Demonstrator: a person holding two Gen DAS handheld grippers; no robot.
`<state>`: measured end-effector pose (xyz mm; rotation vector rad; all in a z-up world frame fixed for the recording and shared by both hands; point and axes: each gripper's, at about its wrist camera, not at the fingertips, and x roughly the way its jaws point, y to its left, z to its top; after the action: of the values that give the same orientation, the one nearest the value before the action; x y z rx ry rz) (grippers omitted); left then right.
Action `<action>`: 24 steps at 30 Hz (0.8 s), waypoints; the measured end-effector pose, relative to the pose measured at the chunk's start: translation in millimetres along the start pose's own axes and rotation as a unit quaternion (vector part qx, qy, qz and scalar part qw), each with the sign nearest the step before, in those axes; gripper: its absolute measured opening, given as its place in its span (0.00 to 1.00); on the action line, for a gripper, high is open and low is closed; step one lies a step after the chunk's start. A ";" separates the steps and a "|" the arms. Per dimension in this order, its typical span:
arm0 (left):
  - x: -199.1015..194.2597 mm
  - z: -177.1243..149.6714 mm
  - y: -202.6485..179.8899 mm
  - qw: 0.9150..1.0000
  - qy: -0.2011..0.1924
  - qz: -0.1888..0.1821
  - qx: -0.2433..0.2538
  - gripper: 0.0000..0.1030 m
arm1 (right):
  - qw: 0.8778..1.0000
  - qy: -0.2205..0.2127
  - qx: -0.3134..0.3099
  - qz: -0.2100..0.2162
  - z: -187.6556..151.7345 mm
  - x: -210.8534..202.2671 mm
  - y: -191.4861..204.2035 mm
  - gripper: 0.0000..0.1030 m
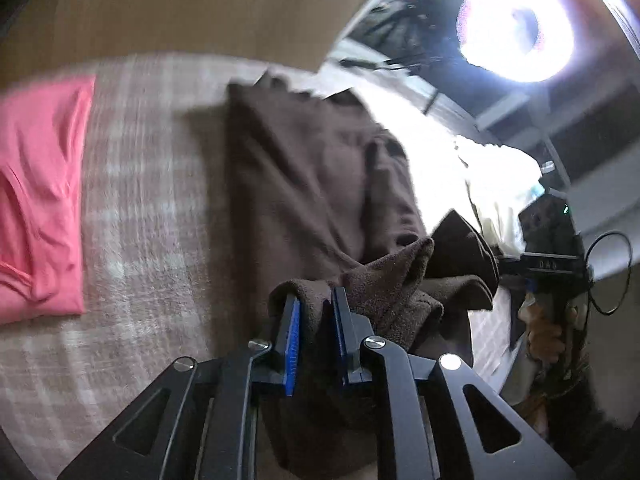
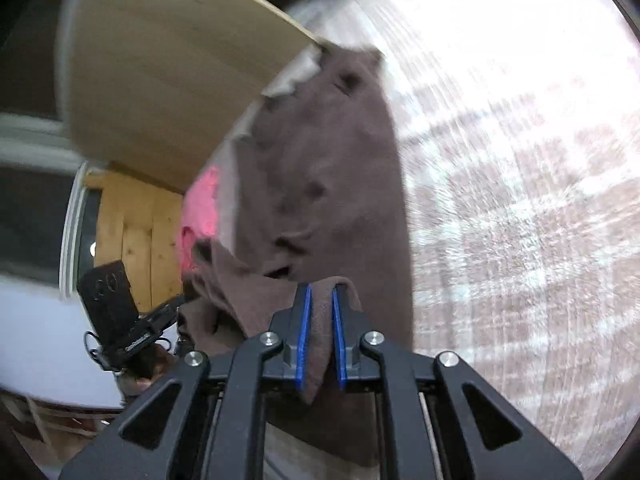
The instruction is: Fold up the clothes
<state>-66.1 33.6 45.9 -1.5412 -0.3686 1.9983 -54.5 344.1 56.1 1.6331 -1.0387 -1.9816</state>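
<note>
Both my claws clenched on near edge of brown garment (image 1: pixel 320 184): left claw (image 1: pixel 314 320) pinches one corner, right claw (image 2: pixel 320 312) pinches other, fleece bunched between blue pads

Garment's long axis runs straight away from both claws, far end resting on plaid bed cover (image 1: pixel 152 184), near edge lifted, sagging between my grips

Pink garment (image 1: pixel 40 196) lies folded well apart, off left side

Neither claw nearer; I judge fold must carry near edge forward over far end
</note>
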 end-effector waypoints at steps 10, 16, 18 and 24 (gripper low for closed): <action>-40.4 36.2 8.1 0.999 -0.044 0.007 0.021 0.52 | 0.993 -0.076 -0.088 0.031 11.9 -60.3 6.0 0.37; -21.5 17.2 -3.0 0.990 -0.020 0.046 0.135 0.61 | 0.969 -0.080 -0.223 -0.061 -6.7 -29.2 32.9 0.37; -7.8 19.3 -6.7 0.987 -0.012 0.055 0.152 0.61 | 0.958 -0.081 -0.262 -0.083 -12.5 -16.9 41.2 0.37; 13.8 30.9 -12.7 0.984 -0.019 0.030 0.174 0.51 | 0.945 -0.073 -0.293 -0.124 -7.4 13.8 47.8 0.37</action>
<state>-94.1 55.8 51.1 -1.3073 0.0162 2.0124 -59.0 300.9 81.3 1.3412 -0.2309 -2.3050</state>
